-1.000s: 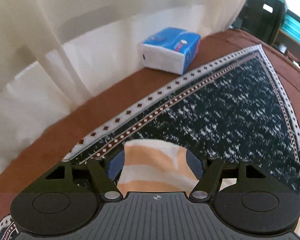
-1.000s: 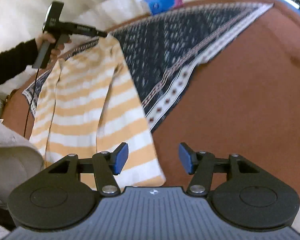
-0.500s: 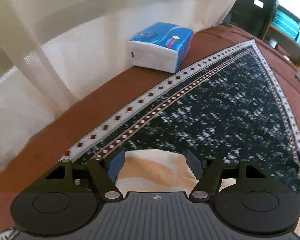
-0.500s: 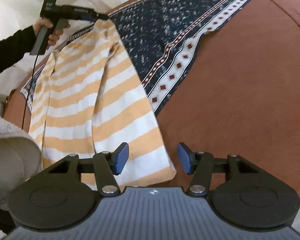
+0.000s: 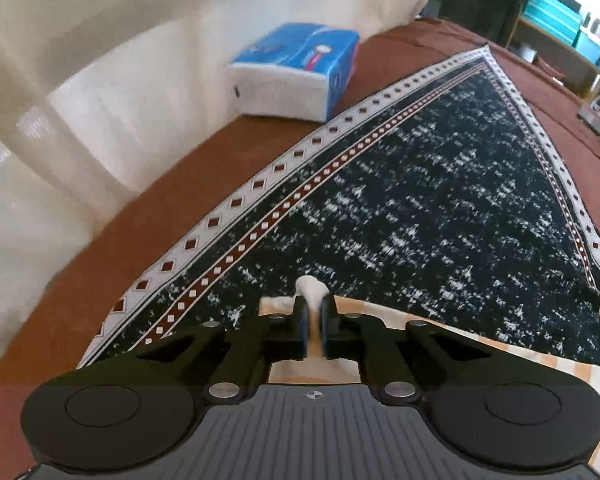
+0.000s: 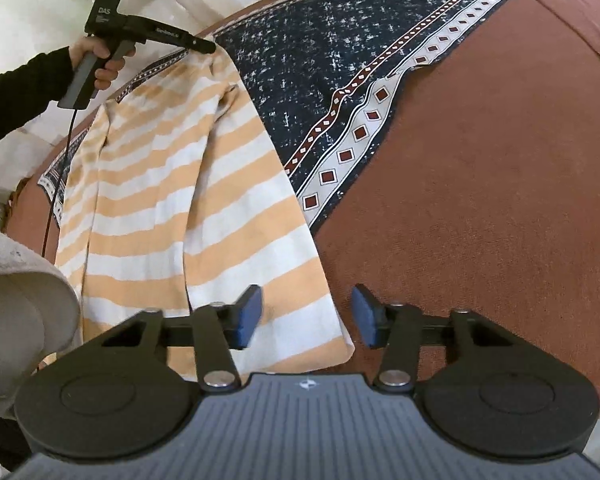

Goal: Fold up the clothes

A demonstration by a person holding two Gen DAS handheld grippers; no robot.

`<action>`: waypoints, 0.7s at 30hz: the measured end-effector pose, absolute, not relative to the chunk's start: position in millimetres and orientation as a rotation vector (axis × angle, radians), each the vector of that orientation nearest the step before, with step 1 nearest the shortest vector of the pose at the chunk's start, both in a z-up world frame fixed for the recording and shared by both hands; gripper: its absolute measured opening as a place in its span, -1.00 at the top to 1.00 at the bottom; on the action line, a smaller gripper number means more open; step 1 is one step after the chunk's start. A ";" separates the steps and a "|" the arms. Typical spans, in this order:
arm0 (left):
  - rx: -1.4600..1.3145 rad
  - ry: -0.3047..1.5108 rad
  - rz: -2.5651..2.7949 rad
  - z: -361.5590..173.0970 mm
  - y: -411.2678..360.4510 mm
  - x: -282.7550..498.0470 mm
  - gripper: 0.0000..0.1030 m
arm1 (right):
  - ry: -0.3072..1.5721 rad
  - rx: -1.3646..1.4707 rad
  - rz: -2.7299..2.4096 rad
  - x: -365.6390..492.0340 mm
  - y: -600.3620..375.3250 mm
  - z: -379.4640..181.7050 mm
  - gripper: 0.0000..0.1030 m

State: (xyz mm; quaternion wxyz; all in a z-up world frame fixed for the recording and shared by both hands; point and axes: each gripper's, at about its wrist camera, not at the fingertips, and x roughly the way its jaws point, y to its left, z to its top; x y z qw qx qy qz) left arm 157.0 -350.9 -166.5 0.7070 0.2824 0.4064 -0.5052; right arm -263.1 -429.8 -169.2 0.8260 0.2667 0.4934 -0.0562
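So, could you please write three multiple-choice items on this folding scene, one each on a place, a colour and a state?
1. Where is the tissue pack?
A. On the striped garment
B. On the brown cover beyond the patterned cloth's border
C. Between the right gripper's fingers

2. What colours are the striped garment?
A. Orange and white
B. Blue and white
C. Green and black

3. How is the left gripper?
A. Wide open
B. Shut on nothing
C. Shut on the garment

Key: 1 B, it sits past the patterned cloth; 2 A, the bands alternate; 3 C, fabric bulges between its fingers, while the right gripper is open.
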 end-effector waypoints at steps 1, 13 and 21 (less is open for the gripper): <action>0.621 0.893 -1.118 -163.3 -350.3 156.0 1.00 | 1.057 0.570 -0.116 -262.6 -430.6 -170.1 0.64; 0.491 0.758 -1.065 -105.1 -339.4 148.1 1.00 | 0.839 0.484 -0.168 -273.8 -457.5 -82.2 0.91; 0.467 0.780 -0.988 -141.8 -376.0 135.2 1.00 | 0.770 0.371 -0.309 -275.1 -517.0 -68.4 0.91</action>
